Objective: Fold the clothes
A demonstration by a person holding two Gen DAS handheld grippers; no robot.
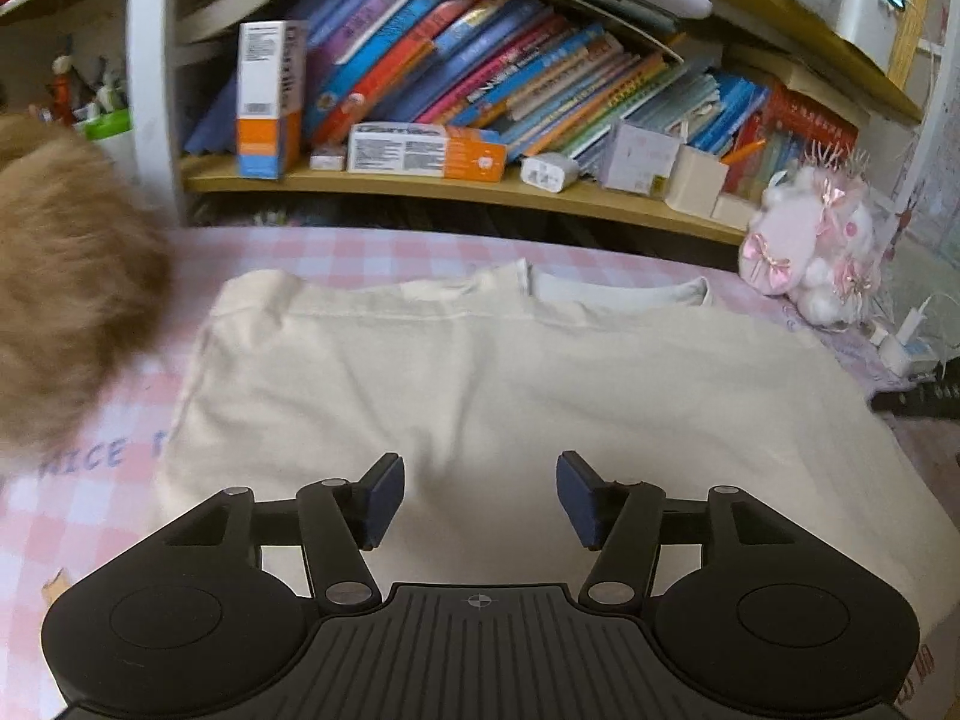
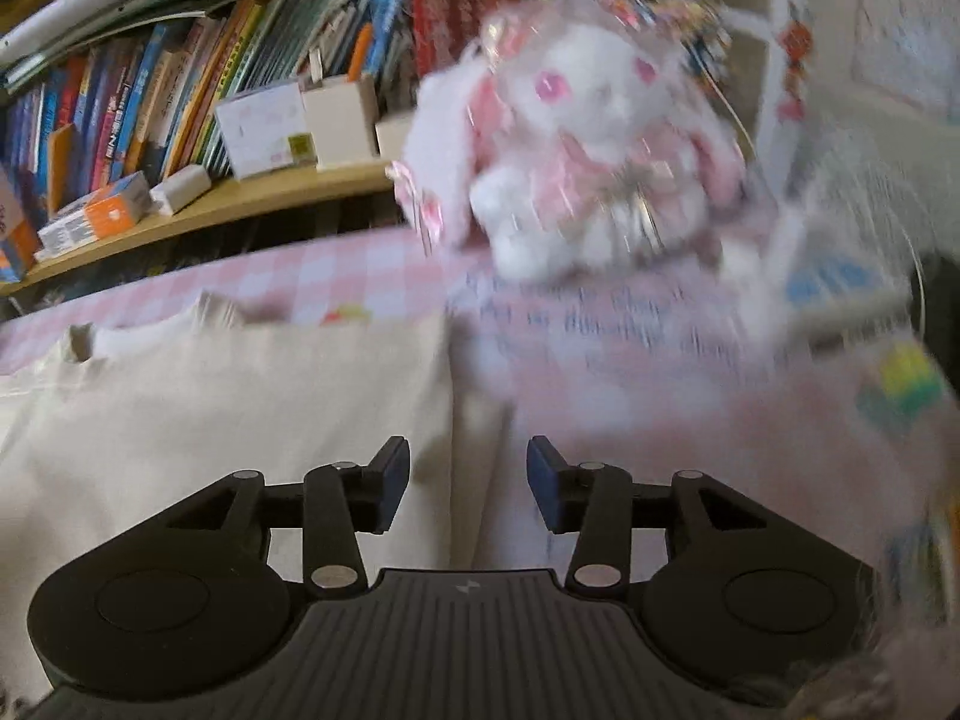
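A cream shirt [image 1: 480,384] lies flat on the pink checked cloth [image 1: 336,252], collar towards the bookshelf. My left gripper [image 1: 480,492] is open and empty, hovering over the shirt's near middle. In the right wrist view the shirt [image 2: 228,408] fills the left half, and its folded right edge runs down the middle. My right gripper [image 2: 468,489] is open and empty, straddling that right edge, with the left finger over the shirt and the right finger over the checked cloth [image 2: 630,420]. The right wrist view is blurred.
A brown furry thing [image 1: 66,288] sits at the shirt's left. A pink and white plush rabbit [image 1: 816,240] sits at the far right, and shows in the right wrist view [image 2: 576,144]. A bookshelf [image 1: 456,186] with books and boxes runs behind. Chargers and a power strip [image 1: 918,378] lie at the right.
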